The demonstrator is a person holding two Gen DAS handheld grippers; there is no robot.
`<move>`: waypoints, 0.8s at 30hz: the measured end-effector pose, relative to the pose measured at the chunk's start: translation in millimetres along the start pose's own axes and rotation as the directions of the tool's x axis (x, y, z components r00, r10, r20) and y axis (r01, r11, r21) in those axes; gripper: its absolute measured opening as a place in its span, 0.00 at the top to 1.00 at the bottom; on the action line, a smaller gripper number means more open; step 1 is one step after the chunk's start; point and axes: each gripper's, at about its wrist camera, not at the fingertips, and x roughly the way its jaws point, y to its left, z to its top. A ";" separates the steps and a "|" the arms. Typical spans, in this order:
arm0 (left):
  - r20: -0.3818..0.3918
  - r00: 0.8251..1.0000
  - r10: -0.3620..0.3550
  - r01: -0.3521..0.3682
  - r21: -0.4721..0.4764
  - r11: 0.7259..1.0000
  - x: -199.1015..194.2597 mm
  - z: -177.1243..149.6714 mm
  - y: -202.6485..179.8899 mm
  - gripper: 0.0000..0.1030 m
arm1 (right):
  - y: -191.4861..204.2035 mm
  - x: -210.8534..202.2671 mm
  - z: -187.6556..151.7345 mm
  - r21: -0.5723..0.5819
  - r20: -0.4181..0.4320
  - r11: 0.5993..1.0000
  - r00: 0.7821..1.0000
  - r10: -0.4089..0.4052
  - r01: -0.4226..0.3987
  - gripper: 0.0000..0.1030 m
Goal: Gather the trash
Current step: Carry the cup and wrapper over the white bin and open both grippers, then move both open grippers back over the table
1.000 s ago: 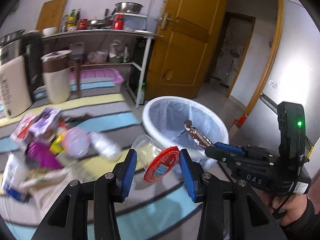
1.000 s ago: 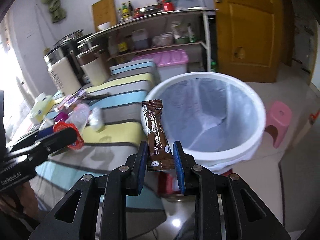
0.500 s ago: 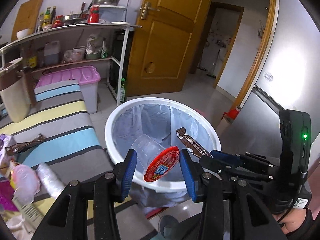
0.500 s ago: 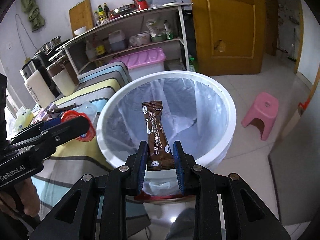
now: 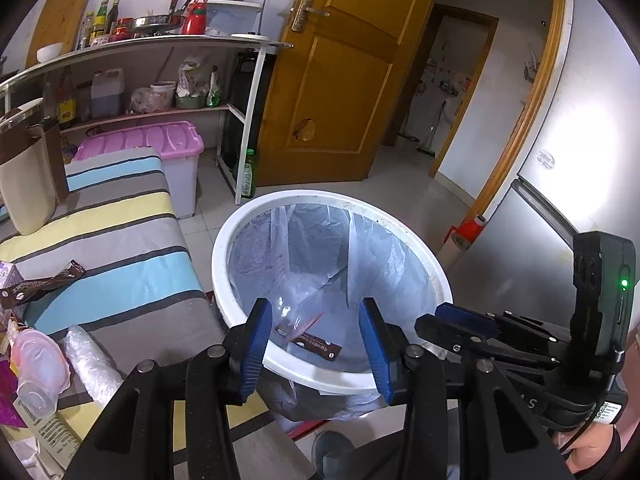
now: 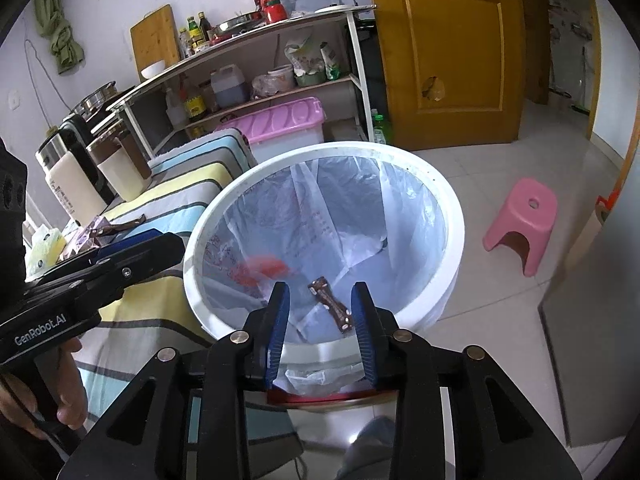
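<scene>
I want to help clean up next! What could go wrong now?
Both the left gripper and the right gripper are open over the white trash bin, and the brown coffee sachet and plastic cup are falling in. The grippers are close together and might bump. More trash, like another brown sachet, lies near the table's edge and might get knocked off.

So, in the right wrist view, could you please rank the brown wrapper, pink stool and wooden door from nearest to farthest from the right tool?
1. Brown wrapper: inside the white bin, just ahead of the right tool.
2. Pink stool: on the floor, to the right.
3. Wooden door: at the back, upper right.
</scene>
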 end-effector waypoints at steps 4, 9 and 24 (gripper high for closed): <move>0.015 1.000 -0.011 0.011 -0.012 1.000 -8.9 -2.8 2.5 0.56 | 4.4 -8.0 -3.7 -0.005 0.014 1.000 1.000 0.011 -0.011 0.68; 0.044 0.999 0.000 0.000 -0.004 1.000 -27.7 -11.2 2.8 0.56 | 14.7 -18.9 -10.0 -0.015 0.032 0.999 0.999 0.033 -0.033 0.68; 0.108 0.987 0.115 -0.113 -0.031 0.993 -99.6 -47.1 18.7 0.56 | 65.6 -46.3 -33.4 -0.121 0.046 0.983 0.988 0.146 -0.140 0.63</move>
